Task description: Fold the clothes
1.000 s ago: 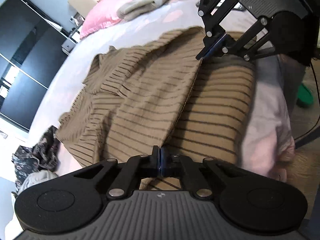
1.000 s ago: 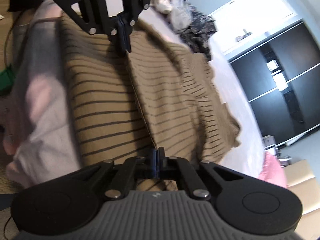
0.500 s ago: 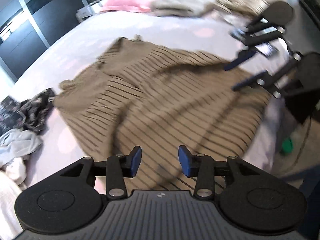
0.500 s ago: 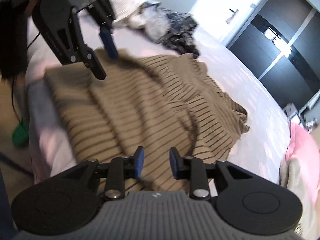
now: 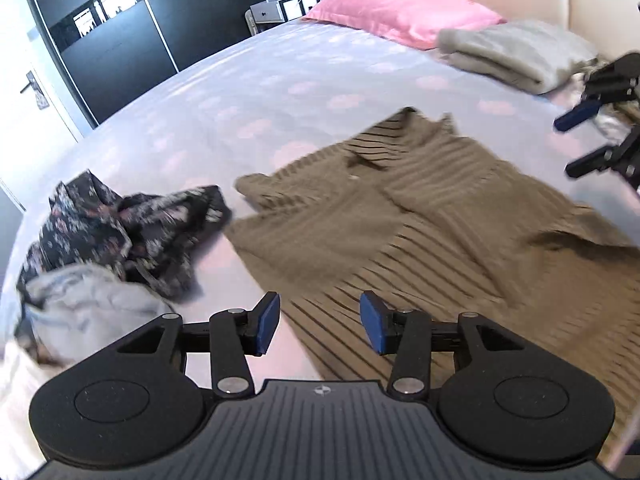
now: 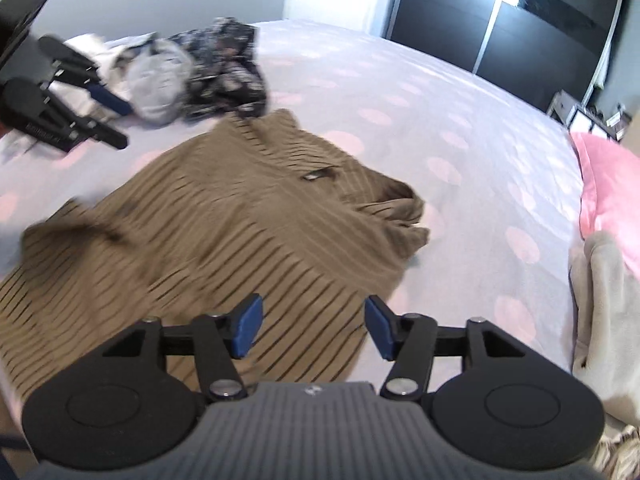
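Note:
A brown sweater with thin dark stripes (image 5: 420,220) lies spread and rumpled on the bed; in the right wrist view the sweater (image 6: 240,220) shows its collar at the far side. My left gripper (image 5: 320,320) hangs above the sweater's near left edge, its jaws opening with nothing between them. My right gripper (image 6: 312,324) hangs above the sweater's near right part, jaws also opening and empty. Each gripper shows in the other's view: the right gripper (image 5: 568,142) at the right edge, the left gripper (image 6: 120,122) at the left.
The bed sheet (image 5: 280,80) is pale with pink dots. A dark floral garment (image 5: 132,220) and a grey one (image 5: 80,300) lie left of the sweater. A pink pillow (image 5: 400,12) and a folded beige garment (image 5: 512,52) sit by the headboard. Black wardrobe doors (image 5: 120,20) stand beyond.
Both grippers were shut on the sweater's folded edge; they have let go, opened, rolled upright and lifted away. The sweater now lies loose on the bed.

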{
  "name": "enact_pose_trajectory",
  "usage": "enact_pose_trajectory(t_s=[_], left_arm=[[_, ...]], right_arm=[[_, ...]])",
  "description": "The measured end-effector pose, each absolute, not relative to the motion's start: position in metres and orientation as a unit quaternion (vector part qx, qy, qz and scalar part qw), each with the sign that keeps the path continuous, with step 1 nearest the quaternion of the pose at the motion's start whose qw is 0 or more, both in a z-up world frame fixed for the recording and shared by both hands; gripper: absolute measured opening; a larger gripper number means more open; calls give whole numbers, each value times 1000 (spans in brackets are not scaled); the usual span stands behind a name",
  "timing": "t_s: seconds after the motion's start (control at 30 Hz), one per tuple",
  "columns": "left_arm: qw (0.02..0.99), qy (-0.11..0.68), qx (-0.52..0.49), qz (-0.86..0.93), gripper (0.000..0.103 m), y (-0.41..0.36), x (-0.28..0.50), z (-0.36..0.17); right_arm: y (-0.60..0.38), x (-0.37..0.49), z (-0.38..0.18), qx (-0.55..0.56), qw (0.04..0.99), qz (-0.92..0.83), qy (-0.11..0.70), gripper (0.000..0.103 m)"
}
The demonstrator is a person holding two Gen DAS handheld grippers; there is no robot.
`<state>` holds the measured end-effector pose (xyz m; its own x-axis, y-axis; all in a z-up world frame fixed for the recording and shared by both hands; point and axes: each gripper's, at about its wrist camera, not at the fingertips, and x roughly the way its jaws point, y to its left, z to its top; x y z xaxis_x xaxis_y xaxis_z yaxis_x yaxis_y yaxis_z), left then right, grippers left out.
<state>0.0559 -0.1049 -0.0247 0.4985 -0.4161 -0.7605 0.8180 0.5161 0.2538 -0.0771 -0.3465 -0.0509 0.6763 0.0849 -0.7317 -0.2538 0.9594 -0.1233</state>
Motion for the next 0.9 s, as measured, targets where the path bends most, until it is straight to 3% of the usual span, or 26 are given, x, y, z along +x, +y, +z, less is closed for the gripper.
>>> enact_pose_trajectory(t_s=[0.37,0.63,0.73,0.83,0.9], left_arm=[[790,307,363,-387,50,-162,159,-63],[777,340,350,-397,50,-181,206,-104],[785,356,309,-402,50,-177,216,-112],[788,365,278,-410,44,-174,219,-114],[787,363,272,-418,31,-173,216,-114]], right_arm=[[-379,55,-88,-146,884,120,427,67],[-396,108,-127,-121,866,134,466,65],[-401,117,-137,-91,867,139,469,58],[-402,119,-140,-79,868,148,467,39],[-398,115,-138,-89,866,161,464,17]])
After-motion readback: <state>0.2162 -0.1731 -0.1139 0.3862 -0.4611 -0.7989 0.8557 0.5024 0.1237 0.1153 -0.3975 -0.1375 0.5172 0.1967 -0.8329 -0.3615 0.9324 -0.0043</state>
